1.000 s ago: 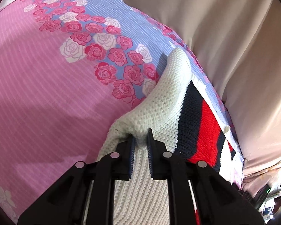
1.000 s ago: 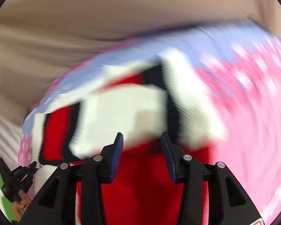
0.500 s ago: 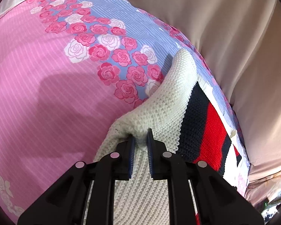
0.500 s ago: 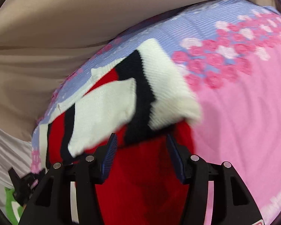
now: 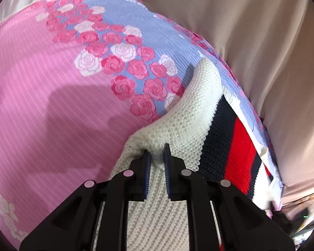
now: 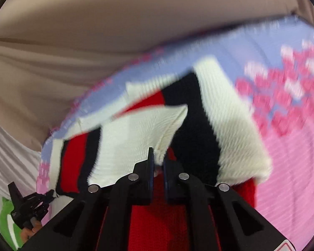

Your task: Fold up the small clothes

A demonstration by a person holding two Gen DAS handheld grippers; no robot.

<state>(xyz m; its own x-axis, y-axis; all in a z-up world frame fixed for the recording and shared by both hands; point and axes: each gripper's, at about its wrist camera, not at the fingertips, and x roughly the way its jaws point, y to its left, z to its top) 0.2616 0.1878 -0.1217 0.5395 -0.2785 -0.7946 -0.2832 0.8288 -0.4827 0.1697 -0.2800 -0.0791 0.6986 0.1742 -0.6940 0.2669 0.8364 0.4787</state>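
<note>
A knitted sweater (image 5: 188, 115) in cream, navy and red stripes lies on a pink and lilac rose-print sheet (image 5: 41, 104). My left gripper (image 5: 156, 152) is shut on a raised fold of its cream knit, which peaks between the pads. In the right wrist view the sweater (image 6: 136, 142) is partly folded, with a cream panel laid over the red body. My right gripper (image 6: 158, 156) has its jaws closing tight, and the pads pinch the lower corner of that cream panel. Red knit lies under its fingers.
Beige cloth (image 5: 261, 41) rises behind the sheet's far edge, seen also as beige cloth (image 6: 94, 41) in the right wrist view. At the lower left there, a hand (image 6: 31, 230) holds a black tool (image 6: 27, 207) beside green fabric (image 6: 6, 219). The pink sheet (image 6: 293, 167) spreads to the right.
My right gripper went from wide open over the red knit to shut on the cream panel's corner. The left gripper kept its grip on the cream fold and stayed put.
</note>
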